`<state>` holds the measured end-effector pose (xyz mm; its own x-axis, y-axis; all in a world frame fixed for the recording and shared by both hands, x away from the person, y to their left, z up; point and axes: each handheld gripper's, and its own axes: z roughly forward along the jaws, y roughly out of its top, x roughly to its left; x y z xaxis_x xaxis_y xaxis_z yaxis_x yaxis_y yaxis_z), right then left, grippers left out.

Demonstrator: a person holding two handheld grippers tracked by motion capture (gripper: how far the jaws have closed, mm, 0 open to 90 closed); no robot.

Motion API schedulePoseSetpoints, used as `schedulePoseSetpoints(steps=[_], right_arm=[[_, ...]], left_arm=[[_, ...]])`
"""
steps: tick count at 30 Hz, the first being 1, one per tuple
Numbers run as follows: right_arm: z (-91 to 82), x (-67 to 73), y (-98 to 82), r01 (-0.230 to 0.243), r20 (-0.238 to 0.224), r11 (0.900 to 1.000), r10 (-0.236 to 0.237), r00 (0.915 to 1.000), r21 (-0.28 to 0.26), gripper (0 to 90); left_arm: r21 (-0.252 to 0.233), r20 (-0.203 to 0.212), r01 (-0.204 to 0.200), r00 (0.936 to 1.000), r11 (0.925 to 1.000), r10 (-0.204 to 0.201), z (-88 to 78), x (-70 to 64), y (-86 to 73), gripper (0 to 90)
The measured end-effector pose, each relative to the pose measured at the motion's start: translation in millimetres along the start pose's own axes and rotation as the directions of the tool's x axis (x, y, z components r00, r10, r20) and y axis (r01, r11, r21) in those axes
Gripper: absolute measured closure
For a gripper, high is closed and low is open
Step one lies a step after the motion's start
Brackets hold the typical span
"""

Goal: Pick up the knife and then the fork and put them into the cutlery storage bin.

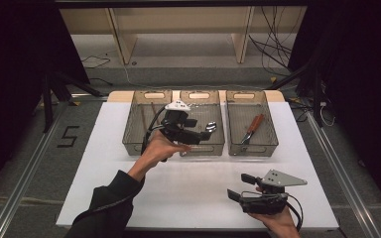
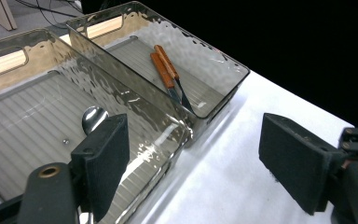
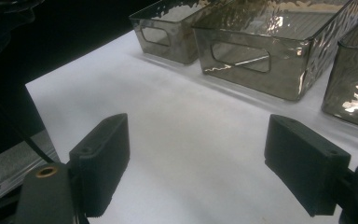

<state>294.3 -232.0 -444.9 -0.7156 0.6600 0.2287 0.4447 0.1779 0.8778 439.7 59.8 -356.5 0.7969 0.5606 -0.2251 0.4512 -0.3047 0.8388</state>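
Three smoked-plastic bins sit side by side at the far edge of the white table [image 1: 198, 198]: left bin [image 1: 146, 121], middle bin [image 1: 203, 130], right bin [image 1: 252, 121]. Left gripper [image 1: 206, 133] hangs over the middle bin, jaws apart, nothing between them. Right gripper [image 1: 234, 186] sits low over the near right corner of the table, well apart from the bins, jaws also wide and empty. High view shows a metal spoon [image 1: 211, 127] in the middle bin just beside the left gripper's tips, and orange-handled cutlery [image 1: 252, 129] lying diagonally in the right bin. Left gripper view is sharper: two orange-handled pieces [image 2: 168, 72] lie side by side with dark blades toward the bin's near wall; exact type hard to call, knives likely. Same view has the spoon bowl [image 2: 94, 119] on the ribbed bin floor, handle hidden behind the jaw pad. Right gripper view looks along bare table toward the bins' handle cutouts [image 3: 240, 58]; their contents are lost behind rippled walls. Thin sticks in the left bin in the high view, too faint to identify. Only readable marking: a "5" [image 1: 68, 136] taped on the floor left of the table. Person's sleeve [image 1: 106, 206] cut off at bottom edge.
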Motion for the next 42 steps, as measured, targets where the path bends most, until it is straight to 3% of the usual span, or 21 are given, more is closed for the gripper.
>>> schedulePoseSetpoints(steps=[19, 33, 42], right_arm=[[-0.4, 0.5, 0.2, 0.006, 0.002, 1.000, -0.006, 1.0000, -0.004, 22.9], [-0.9, 1.2, 0.6, 0.011, 0.008, 1.000, -0.011, 0.9999, -0.013, 23.0], [-1.3, 1.9, 0.9, 0.012, 0.010, 1.000, -0.012, 0.9999, -0.015, 23.0]], left_arm=[[-0.033, 0.019, -0.020, 0.9996, 0.9993, 0.020, -30.5, -4.2, -35.8, 20.6], [-0.075, -0.002, -0.005, 1.0000, 0.9972, 0.005, -54.3, -0.5, -68.4, 19.5], [-0.075, -0.006, 0.002, 1.0000, 0.9972, -0.003, -64.1, 0.0, -88.2, 18.6]])
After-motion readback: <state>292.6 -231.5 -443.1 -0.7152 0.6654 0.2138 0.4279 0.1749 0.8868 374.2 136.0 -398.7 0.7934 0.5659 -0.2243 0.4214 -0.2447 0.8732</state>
